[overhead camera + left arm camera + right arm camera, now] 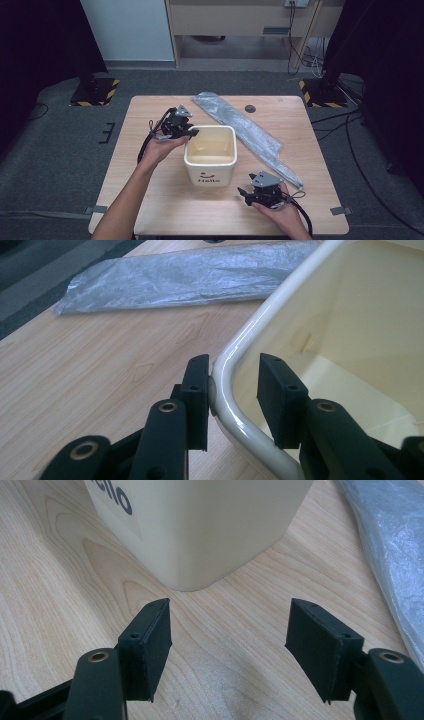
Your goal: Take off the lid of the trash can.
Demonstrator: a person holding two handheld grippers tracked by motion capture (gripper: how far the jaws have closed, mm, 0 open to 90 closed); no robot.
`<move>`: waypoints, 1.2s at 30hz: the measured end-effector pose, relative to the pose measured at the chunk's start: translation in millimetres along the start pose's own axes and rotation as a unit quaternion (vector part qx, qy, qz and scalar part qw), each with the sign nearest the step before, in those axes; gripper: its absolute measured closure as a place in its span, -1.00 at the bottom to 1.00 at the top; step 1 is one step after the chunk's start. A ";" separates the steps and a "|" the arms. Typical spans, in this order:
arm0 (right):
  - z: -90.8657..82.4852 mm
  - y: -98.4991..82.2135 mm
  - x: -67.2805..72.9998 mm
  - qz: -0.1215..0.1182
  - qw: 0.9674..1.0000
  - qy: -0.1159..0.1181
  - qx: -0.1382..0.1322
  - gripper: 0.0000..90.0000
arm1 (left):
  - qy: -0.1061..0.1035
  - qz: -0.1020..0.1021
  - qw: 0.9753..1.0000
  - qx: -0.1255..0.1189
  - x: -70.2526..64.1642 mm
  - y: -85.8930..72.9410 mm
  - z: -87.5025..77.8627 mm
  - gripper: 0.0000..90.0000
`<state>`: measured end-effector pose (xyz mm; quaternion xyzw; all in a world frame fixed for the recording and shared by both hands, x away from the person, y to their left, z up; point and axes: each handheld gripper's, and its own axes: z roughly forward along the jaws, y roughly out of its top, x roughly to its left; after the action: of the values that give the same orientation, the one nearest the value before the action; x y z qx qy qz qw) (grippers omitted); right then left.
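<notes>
A cream square bin (209,172) with "Hello" printed on its front stands upright in the middle of the wooden table (150,200). My left gripper (192,133) is at its far left corner. In the left gripper view the jaws (235,362) straddle the bin's rim (226,372): the outer pad touches the rim, the inner pad stands apart from it. My right gripper (246,183) rests low near the bin's front right corner, open, with only bare table between its jaws (230,610) and the bin (210,525) just ahead.
A long flat grey plastic bag (245,127) lies diagonally on the table behind and to the right of the bin, also seen in the gripper views (190,277) (390,540). A small dark round disc (250,108) sits near the table's far edge.
</notes>
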<state>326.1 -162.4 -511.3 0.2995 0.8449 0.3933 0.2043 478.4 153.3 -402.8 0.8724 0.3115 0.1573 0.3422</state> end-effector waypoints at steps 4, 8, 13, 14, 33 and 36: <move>0.0 0.0 -0.2 0.000 1.000 -0.001 0.000 -0.24 | 0.000 0.000 1.000 -0.004 0.2 0.1 -1.5 0.50; 0.0 -0.1 -0.5 0.000 1.000 -0.001 0.001 -0.24 | 0.005 0.005 1.000 -0.004 -0.3 0.7 -2.7 0.52; -0.2 0.0 -0.5 0.002 1.000 -0.001 -0.001 -0.24 | 0.008 0.005 1.000 -0.014 -0.6 1.1 -5.8 0.57; -0.1 0.0 -0.4 0.002 1.000 0.000 0.000 -0.24 | 0.009 0.005 1.000 -0.015 -0.5 1.3 -7.1 0.58; 0.6 0.2 -0.1 0.006 1.000 0.003 0.001 -0.25 | 0.012 0.008 0.999 -0.036 1.0 0.4 -19.6 0.61; 0.4 0.2 -0.9 0.007 1.000 0.002 0.000 -0.25 | 0.008 0.006 0.999 -0.037 2.0 -0.3 -21.9 0.62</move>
<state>327.0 -162.7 -511.3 0.3048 0.8432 0.3955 0.1995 469.1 165.7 -387.2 0.8598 0.3029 0.1778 0.3705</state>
